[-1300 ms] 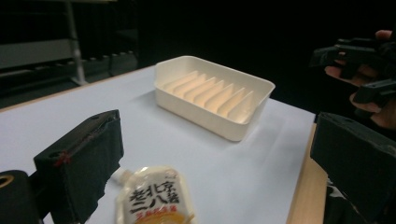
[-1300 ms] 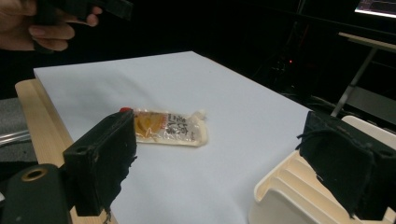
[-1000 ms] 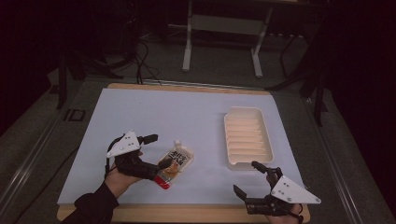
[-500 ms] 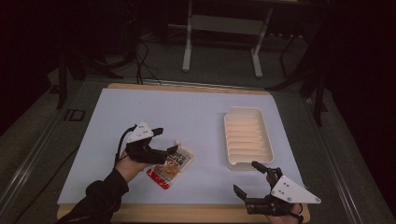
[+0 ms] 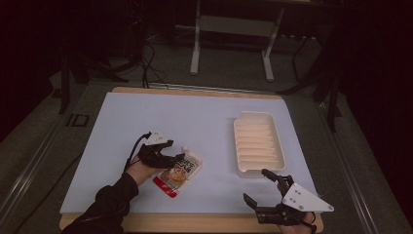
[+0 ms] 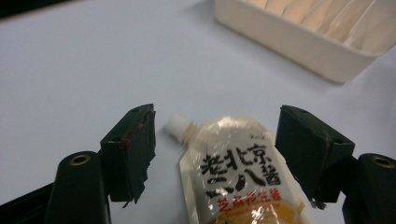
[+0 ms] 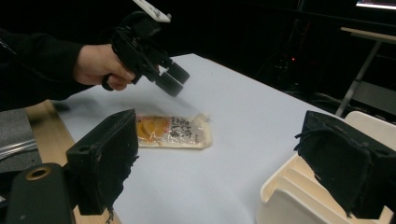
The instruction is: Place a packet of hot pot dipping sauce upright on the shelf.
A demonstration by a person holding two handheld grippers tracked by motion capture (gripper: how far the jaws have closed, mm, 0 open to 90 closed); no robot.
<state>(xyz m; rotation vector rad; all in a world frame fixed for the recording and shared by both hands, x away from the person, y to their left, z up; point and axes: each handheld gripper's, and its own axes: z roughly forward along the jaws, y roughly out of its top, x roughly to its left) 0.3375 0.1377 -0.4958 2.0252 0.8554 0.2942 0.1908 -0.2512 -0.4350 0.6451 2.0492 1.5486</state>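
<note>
A clear spouted sauce pouch with black characters and orange contents lies flat on the white mat; I also see this pouch up close, and from the side. My left gripper hovers just over its spout end. Its jaws have just been closing, and the pouch's top shows between them in the left gripper view without the pads touching it. In the right gripper view the left gripper hangs slightly above the pouch. My right gripper rests open near the front edge, with nothing in it.
A cream ribbed tray sits empty at the right of the mat, just beyond the right gripper; the tray wall is behind the pouch. The white mat covers a wooden table. Dark floor and stands lie beyond.
The left gripper has moved right and down over the pouch, and its jaws have narrowed. The right gripper and pouch have stayed still.
</note>
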